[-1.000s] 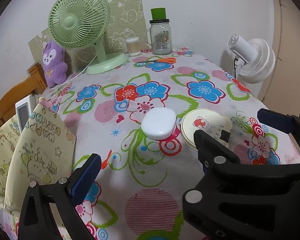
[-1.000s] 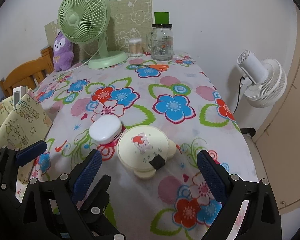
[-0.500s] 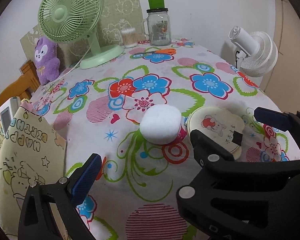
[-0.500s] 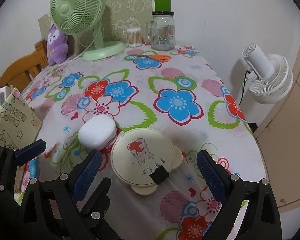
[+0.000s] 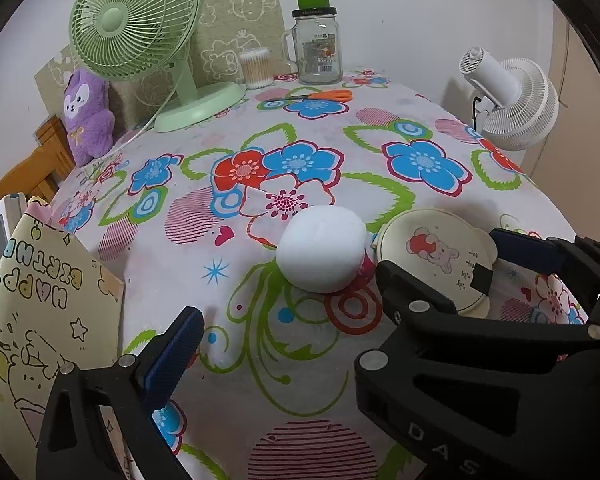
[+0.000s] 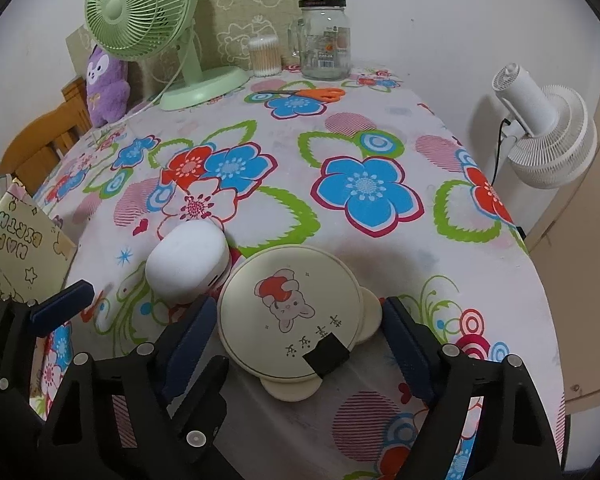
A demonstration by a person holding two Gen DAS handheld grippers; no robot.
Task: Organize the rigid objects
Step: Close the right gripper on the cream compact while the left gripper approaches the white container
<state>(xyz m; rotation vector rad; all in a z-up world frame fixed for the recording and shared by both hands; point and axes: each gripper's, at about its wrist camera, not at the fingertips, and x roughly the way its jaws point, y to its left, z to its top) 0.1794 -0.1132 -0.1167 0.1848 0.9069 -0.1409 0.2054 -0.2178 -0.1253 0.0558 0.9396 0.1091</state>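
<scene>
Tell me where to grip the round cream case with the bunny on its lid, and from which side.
Probably grip the cream case across its round body, coming in low from the near table edge. It lies flat, the open right gripper already straddles it, and that line avoids the ear tabs and the black tag. The white case sits close on the left.

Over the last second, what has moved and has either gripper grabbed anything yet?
Both grippers advanced toward the near objects. The right gripper now brackets the round cream case, jaws open and not closed on it. The left gripper came closer to the white oval case, also open, touching nothing. Nothing was grasped or released. The two cases, green fan, jar and scissors stayed put.
</scene>
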